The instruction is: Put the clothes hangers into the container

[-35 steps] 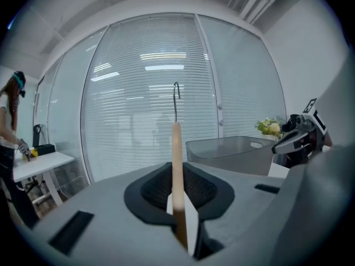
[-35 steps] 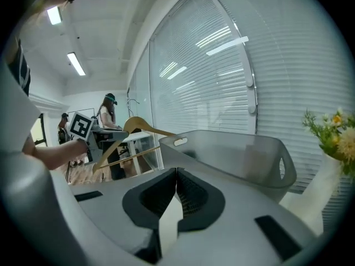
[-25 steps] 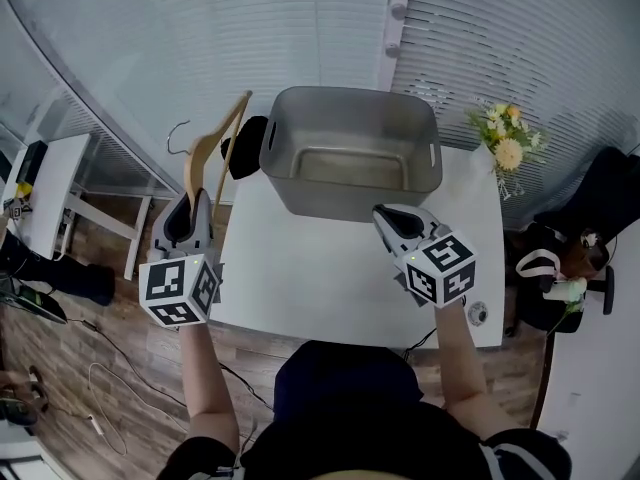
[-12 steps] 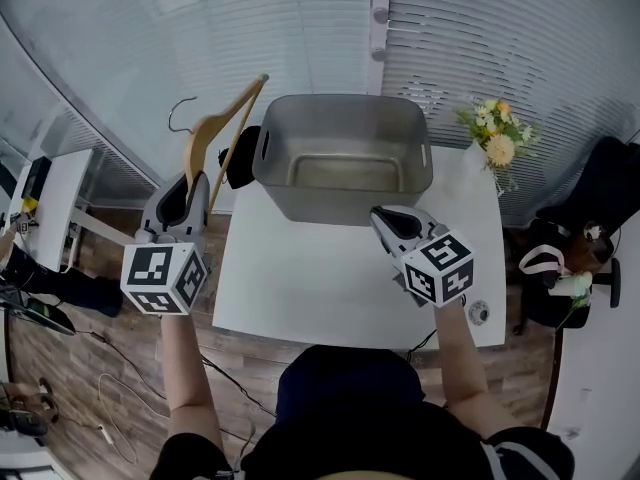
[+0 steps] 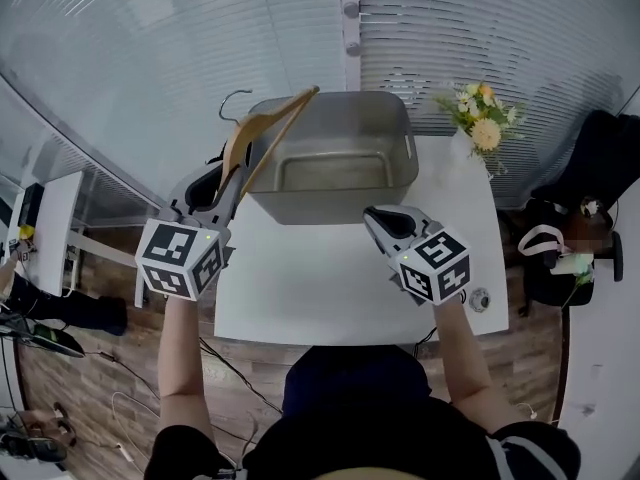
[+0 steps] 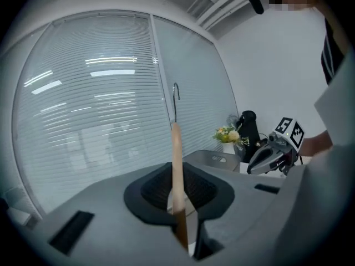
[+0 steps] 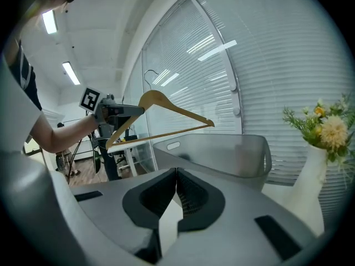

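A wooden clothes hanger (image 5: 262, 134) with a wire hook is pinched at one end by my left gripper (image 5: 213, 186), which is shut on it. It stands tilted, and its far tip reaches over the left rim of the grey plastic container (image 5: 400, 173) at the back of the white table (image 5: 320, 278). In the left gripper view the hanger (image 6: 176, 159) shows edge-on between the jaws. The right gripper view has the hanger (image 7: 166, 111) left of the container (image 7: 233, 154). My right gripper (image 5: 376, 218) hovers over the table in front of the container, shut and holding nothing.
A white vase of flowers (image 5: 474, 128) stands on the table's back right corner, close to the container. Window blinds run behind the table. A black bag and chair (image 5: 590, 198) sit at the right, a small white desk (image 5: 45, 218) at the left.
My left gripper has carried the hanger to the right and a little up, from beside the table to the container's left rim. The right gripper has stayed put.
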A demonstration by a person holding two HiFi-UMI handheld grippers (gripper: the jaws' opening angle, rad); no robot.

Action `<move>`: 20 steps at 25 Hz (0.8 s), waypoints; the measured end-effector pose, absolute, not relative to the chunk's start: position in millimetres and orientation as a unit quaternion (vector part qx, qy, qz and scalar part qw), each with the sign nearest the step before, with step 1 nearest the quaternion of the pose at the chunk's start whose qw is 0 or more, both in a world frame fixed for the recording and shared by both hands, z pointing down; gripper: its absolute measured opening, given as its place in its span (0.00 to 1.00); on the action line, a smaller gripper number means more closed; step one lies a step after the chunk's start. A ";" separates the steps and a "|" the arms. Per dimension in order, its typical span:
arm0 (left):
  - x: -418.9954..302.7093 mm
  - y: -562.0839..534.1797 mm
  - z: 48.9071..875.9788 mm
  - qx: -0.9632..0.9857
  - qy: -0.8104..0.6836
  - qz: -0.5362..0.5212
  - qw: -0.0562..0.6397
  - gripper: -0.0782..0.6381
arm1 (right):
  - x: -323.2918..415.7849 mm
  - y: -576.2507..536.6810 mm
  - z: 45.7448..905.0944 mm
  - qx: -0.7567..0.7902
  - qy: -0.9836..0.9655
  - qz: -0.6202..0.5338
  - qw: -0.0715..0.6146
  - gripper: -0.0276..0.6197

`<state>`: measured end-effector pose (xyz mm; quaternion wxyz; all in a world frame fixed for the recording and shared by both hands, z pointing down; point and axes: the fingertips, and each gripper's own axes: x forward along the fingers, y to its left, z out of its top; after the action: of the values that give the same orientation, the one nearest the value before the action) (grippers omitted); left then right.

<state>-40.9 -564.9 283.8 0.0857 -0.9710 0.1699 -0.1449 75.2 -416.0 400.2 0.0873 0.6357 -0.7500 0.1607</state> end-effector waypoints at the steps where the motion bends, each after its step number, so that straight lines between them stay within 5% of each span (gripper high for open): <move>1: -35.7 -565.5 284.4 -0.971 0.162 -0.152 0.093 0.19 | 75.3 -415.0 399.8 0.637 -0.749 0.161 0.087 0.08; 20: 47.1 -568.6 334.1 -0.952 0.019 -0.270 0.145 0.19 | 93.1 -390.9 415.0 0.665 -0.720 0.180 0.089 0.08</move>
<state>47.1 -568.6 334.1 0.1453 -0.9516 0.0191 -0.2701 93.1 -390.9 415.0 0.0894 0.6647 -0.7197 0.1797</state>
